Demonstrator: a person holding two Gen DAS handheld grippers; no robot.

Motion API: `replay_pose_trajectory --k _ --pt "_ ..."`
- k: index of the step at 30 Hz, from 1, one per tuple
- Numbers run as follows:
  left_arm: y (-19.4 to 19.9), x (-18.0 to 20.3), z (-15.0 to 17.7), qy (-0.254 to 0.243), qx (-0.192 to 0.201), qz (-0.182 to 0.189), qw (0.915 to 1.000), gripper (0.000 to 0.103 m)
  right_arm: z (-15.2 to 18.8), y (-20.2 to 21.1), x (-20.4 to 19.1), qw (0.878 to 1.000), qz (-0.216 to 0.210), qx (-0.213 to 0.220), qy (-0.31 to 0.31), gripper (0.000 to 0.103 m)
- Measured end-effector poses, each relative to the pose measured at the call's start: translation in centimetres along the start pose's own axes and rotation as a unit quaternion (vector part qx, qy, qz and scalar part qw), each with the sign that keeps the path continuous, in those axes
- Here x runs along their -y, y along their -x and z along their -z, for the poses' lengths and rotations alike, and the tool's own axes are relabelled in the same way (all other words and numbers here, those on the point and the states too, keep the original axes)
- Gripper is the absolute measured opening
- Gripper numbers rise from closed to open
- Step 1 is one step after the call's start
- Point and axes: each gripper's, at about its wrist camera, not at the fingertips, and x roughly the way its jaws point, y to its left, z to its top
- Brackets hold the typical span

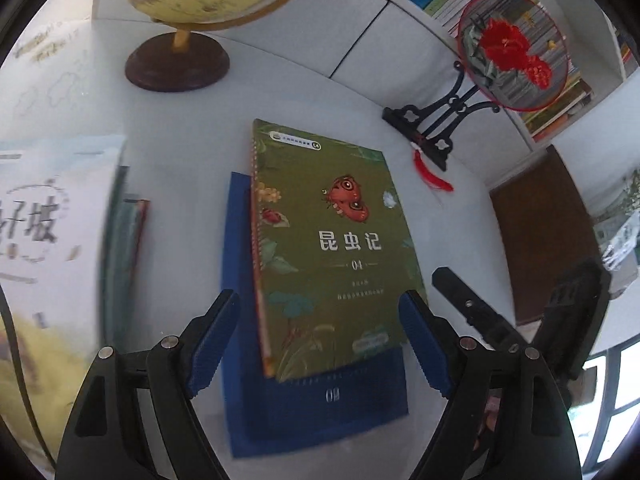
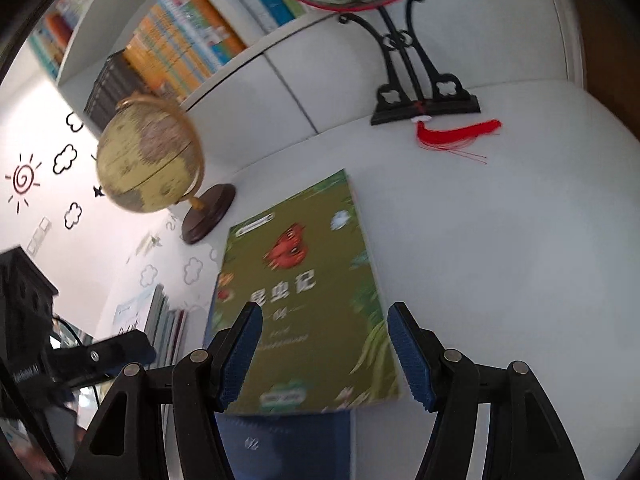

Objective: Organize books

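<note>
Surface: smooth white tabletop (image 1: 168, 152), set against a white cabinet front with a shelf of tightly packed book spines (image 2: 188, 44) above. The wall to the left carries black cloud and sun decals (image 2: 66, 160). A dark brown panel (image 1: 540, 232) stands at the right edge in the left wrist view.

Books lying flat: two. A green paperback with a red moth on its cover (image 1: 332, 240) lies on top of a larger dark blue book (image 1: 320, 400), offset so that blue shows along the left and near edges. More books stand upright at far left (image 1: 128, 248); count unclear, blurred.

Left gripper (image 1: 320, 340): blue-padded fingers spread wide, one either side of the green paperback's near end, gripping nothing; contact with the cover cannot be judged. Right gripper (image 2: 324, 356): equally wide apart, over the same book's near end, empty.

Ornaments: one yellowish globe on a dark wooden base (image 2: 152, 160); one round red-flowered fan on a black stand (image 1: 512, 52), with one red tassel (image 2: 456, 132) lying on the tabletop.
</note>
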Motion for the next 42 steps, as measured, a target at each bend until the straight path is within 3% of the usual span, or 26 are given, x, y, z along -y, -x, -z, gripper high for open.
replay_pose_trajectory --k 6,10,17,21,34,36,38,39,42 --pt "-2.9 0.3 0.3 -0.005 -0.011 -0.005 0.9999 0.08 -0.9 -2.3 1.2 1.0 -0.011 -0.018 0.021 0.063" --pt "-4.3 0.7 0.4 -0.021 -0.011 -0.039 0.999 0.082 -0.9 -3.4 1.7 0.999 -0.027 -0.025 0.023 0.063" --pt "-4.5 0.9 0.2 -0.018 -0.004 -0.038 0.9991 0.087 -1.2 -4.5 2.3 0.997 -0.072 -0.038 -0.004 0.063" --pt "-3.8 1.3 0.2 -0.019 0.023 -0.026 0.9992 0.087 -1.2 -4.5 1.8 0.996 -0.076 -0.043 -0.003 0.064" --pt "-3.8 1.5 0.6 -0.028 -0.014 -0.002 0.9995 0.09 -0.5 -3.4 2.3 0.994 -0.088 -0.054 -0.037 0.066" --pt "-3.3 1.7 1.2 -0.027 -0.021 0.015 0.9993 0.09 -0.1 -2.9 2.3 0.994 -0.082 -0.061 -0.033 0.066" --pt "-3.0 2.2 2.2 -0.012 -0.049 0.084 0.9952 0.09 0.4 -2.4 2.4 0.993 -0.086 -0.069 -0.038 0.067" --pt "-2.9 2.5 2.7 -0.009 -0.058 0.09 0.9942 0.092 0.9 -2.2 2.5 0.99 -0.102 -0.083 -0.047 0.066" --pt "-2.2 3.0 3.9 -0.03 -0.054 0.041 0.9972 0.092 2.5 -1.8 2.3 0.985 -0.122 -0.115 -0.047 0.063"
